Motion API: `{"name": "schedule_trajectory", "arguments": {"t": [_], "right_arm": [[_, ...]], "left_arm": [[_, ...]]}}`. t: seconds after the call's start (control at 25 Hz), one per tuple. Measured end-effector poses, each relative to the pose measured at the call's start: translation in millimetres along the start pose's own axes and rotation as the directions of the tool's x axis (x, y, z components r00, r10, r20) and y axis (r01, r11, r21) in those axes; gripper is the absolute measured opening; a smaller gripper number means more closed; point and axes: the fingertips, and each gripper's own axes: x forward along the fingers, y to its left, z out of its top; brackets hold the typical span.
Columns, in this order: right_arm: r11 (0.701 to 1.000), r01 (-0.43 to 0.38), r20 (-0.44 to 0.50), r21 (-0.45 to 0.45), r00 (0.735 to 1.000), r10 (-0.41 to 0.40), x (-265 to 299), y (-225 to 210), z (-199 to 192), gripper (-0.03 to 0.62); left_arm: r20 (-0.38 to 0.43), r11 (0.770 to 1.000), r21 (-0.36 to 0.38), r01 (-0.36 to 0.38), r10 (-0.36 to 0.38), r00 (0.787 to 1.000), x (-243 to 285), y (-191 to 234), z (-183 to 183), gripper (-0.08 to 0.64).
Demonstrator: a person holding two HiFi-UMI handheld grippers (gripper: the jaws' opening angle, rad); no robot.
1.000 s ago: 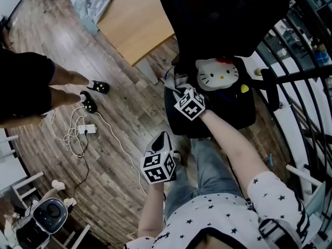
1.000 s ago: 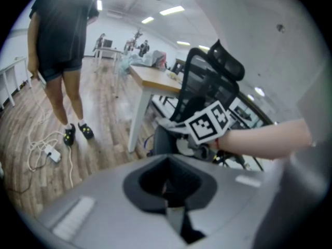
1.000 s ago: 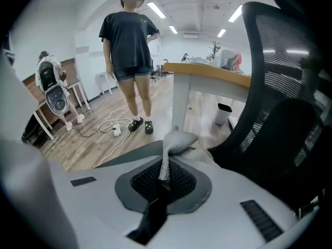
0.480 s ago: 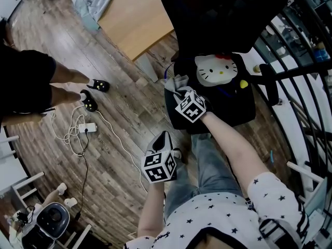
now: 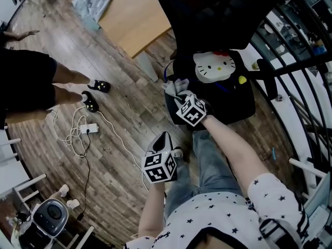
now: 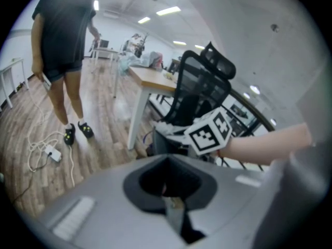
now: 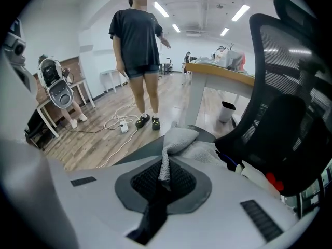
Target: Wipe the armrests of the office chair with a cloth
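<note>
- While you pinched the grey cloth (image 7: 179, 139) in your right gripper (image 7: 165, 176), its jaws were closed on a fold. The rest of the cloth was bunched ahead of the jaws, at 12 o'clock in the right gripper view.
- The bunched part lay on the pad of the near armrest (image 7: 205, 134), touching it, so I judged you to be in the middle of wiping that armrest.
- No mark or sheen on the pad showed how much of it you had covered, so I could not tell whether this armrest was finished.
- The far armrest (image 5: 268, 84) sat at 3 o'clock from the white cat cushion (image 5: 211, 66) on the seat, well apart from the cloth. By that I judged it was left to do, which put the task at about half done at most.
- Your left gripper (image 6: 167, 193) hung at 7 o'clock from the right one in the head view, off the office chair (image 5: 218, 14). Its jaws were drawn together with nothing between them that I could make out.
- Farther out, a wooden desk (image 5: 132, 19) stood at 10 o'clock from the chair, and a standing person (image 7: 137, 40) was beyond it, beside a white cable (image 5: 78, 134) on the floor.
</note>
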Motion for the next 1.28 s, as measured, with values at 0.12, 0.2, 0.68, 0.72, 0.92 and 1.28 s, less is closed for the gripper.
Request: {"name": "schedule_trajectory", "arguments": {"t": [0.12,0.2,0.68,0.72,0.92,1.28], "right_arm": [[1.0,-0.004,-0.006,-0.008,1.0,0.004,-4,8,-5,0.026],[1.0,-0.005,-0.011,-0.013,1.0,0.005,-6,14,-8,0.026],[1.0,-0.019,-0.025,-0.012,1.0,0.018,-19,44,-25,0.026],[1.0,-0.02,-0.026,-0.011,0.999,0.02,-21,47,-26,0.026],[0.999,-0.031,-0.03,-0.013,0.999,0.03,-26,61,-33,0.026],[1.0,-0.031,-0.035,-0.005,0.999,0.031,-37,84,-44,0.026]], "left_arm": [[-0.001,1.0,0.006,0.006,-0.006,1.0,-4,-2,-4,0.006],[-0.002,1.0,0.01,0.01,-0.01,1.0,-7,-4,-6,0.006],[0.003,0.999,0.035,0.032,-0.032,0.999,-21,-7,-11,0.006],[0.003,0.999,0.038,0.034,-0.034,0.999,-22,-8,-12,0.006],[-0.008,0.998,0.051,0.039,-0.039,0.999,-27,-7,-19,0.006],[-0.01,0.996,0.06,0.066,-0.065,0.998,-38,-13,-28,0.006]]}}
